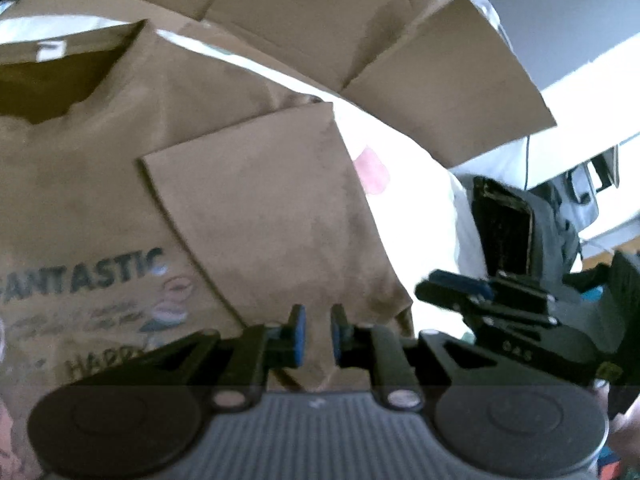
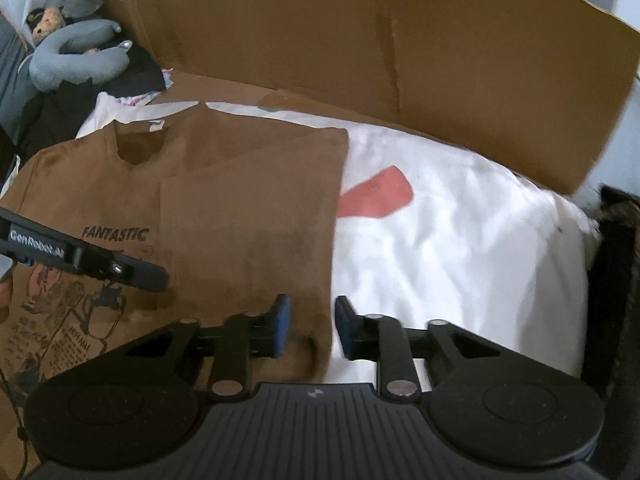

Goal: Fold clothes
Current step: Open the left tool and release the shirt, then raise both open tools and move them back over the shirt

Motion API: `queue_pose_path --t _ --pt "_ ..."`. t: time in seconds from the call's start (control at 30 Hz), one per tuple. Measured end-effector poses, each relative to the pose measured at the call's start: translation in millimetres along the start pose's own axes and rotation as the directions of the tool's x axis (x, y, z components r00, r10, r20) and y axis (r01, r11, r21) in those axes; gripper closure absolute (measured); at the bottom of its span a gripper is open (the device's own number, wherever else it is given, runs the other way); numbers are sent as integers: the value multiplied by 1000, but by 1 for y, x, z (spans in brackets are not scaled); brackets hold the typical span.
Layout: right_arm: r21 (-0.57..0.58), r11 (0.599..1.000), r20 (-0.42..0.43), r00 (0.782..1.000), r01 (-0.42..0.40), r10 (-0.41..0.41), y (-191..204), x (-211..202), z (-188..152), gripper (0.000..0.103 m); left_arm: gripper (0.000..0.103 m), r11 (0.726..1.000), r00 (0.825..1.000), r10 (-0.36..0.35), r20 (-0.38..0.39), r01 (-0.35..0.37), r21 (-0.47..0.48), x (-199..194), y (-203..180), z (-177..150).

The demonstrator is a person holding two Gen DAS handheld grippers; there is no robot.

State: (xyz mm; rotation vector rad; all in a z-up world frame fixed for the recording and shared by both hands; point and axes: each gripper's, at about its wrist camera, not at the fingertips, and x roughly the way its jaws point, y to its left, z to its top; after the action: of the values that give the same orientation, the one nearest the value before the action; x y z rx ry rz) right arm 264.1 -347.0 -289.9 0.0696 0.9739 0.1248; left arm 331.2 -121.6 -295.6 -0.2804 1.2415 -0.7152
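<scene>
A brown T-shirt (image 2: 100,200) is lying face up on a white sheet (image 2: 460,248), its "FANTASTIC" print showing. Its right side is lying doubled over the chest as a folded flap (image 2: 248,232), and the flap's outer edge is running straight down toward the hand-held grippers. To the right of that edge the sheet is lying bare, with only a red patch (image 2: 376,194) printed on it, so there is open room on that side. A cardboard wall (image 2: 480,60) is standing along the far side of the sheet, closing it in just beyond the shirt's collar. At the far left a grey stuffed toy (image 2: 76,60) is resting on dark clothing, well apart from the shirt.

The right hand-held gripper (image 2: 310,326) is hanging over the lower corner of the flap. Its jaws are standing narrowly apart and straddling the flap's edge, with the blue pads not pressing on the cloth. The left hand-held gripper (image 1: 318,334) is hovering just beside it, over the same lower part of the flap, its jaws parted by a narrower gap with brown cloth showing through below and nothing pinched. In the right wrist view its dark finger (image 2: 136,274) is crossing over the print.
</scene>
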Motion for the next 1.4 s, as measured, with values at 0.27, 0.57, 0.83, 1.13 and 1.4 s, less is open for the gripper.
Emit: queue_pose_path --t 0.27,0.57,0.83,1.13,1.4 --pt "-28 1000 -65 998 12 -14 6 32 -13 91 90 997 997 22 -68 -18 70 19 1 -22" --pt "-44 998 -71 996 48 -51 14 29 -23 89 90 990 995 38 -92 -24 141 16 -8 -34" --pt "52 999 -128 992 4 2 14 7 -8 88 85 984 993 85 -81 -71 161 -9 -8 -41" --pt "16 1000 -179 983 -24 27 44 -60 30 67 60 983 994 110 -27 -104 152 -92 -16 -15" --pt "-35 996 -138 988 -80 74 65 -152 93 63 56 970 981 182 66 -190 154 -186 -28 5"
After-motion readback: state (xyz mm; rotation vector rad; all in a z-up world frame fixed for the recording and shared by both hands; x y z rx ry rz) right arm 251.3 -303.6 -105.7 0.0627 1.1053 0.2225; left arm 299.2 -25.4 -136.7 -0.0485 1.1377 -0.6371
